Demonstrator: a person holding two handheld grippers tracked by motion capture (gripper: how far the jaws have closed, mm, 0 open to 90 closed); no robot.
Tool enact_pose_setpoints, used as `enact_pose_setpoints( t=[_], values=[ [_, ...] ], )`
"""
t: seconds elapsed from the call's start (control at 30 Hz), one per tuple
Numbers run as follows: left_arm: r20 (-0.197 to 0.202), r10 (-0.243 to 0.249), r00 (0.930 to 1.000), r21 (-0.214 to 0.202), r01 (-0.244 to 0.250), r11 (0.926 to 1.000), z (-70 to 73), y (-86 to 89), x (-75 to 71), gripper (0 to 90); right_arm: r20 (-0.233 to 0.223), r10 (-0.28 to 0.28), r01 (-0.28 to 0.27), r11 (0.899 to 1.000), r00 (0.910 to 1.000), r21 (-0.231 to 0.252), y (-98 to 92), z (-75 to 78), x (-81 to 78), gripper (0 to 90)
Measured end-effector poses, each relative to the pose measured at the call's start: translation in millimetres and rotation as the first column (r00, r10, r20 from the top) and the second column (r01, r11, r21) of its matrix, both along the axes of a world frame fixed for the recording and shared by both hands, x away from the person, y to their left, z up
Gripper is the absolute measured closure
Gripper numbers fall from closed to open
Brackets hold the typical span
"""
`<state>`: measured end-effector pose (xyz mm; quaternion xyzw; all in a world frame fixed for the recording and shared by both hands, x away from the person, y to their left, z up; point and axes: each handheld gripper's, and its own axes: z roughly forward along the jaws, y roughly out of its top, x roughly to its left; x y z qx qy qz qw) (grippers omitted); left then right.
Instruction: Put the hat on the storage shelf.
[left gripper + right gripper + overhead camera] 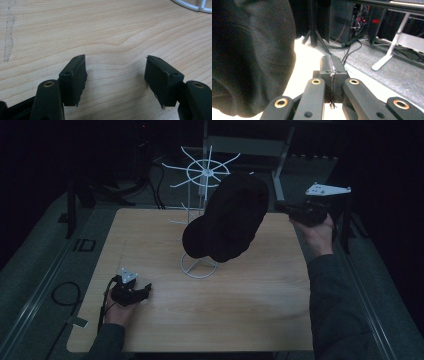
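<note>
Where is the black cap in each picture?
High view: the black fabric cap hangs in the middle, on the white wire rack.
Left gripper view: no cap here, just the rack's white base ring at top right.
Right gripper view: the cap covers the left side.
Shared landmark: the light wooden table.

**Readable text: one marking**

Only legible marking: "ID", dark letters on the grey floor mat (84,245), just left of the wooden table (165,320) in the high view. The letters are lg block caps, lying flat, seen at a slant. Meaning can't be told.

Black cap (227,217) on the white wire rack (205,172): no logo or label readable; too dark. Grey plates on the grippers: no print seen. Left gripper view and right gripper view: no lettering. Red lights among the background equipment (364,18) are glows, not digits or words.
</note>
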<state>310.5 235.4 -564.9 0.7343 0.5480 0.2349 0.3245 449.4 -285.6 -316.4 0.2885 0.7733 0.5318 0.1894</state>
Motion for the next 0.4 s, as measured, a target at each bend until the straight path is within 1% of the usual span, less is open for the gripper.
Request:
enact_pose_setpoints(
  t=[0.27, 0.4],
  values=[
    [-0.001, -0.001, 1.0000, 0.002, 0.001, 1.0000, 0.1, -0.1, 0.2, 34.6, -0.035, -0.027, 0.024, 0.998, 0.9990, -0.062, 5.9, -9.7, 3.1, 90.0],
    [0.000, 0.000, 1.0000, 0.000, 0.000, 1.0000, 0.0, -0.2, 0.2, 34.6, -0.063, -0.043, 0.038, 0.996, 0.9971, -0.075, 6.3, -16.1, 5.4, 90.0]
  ],
)
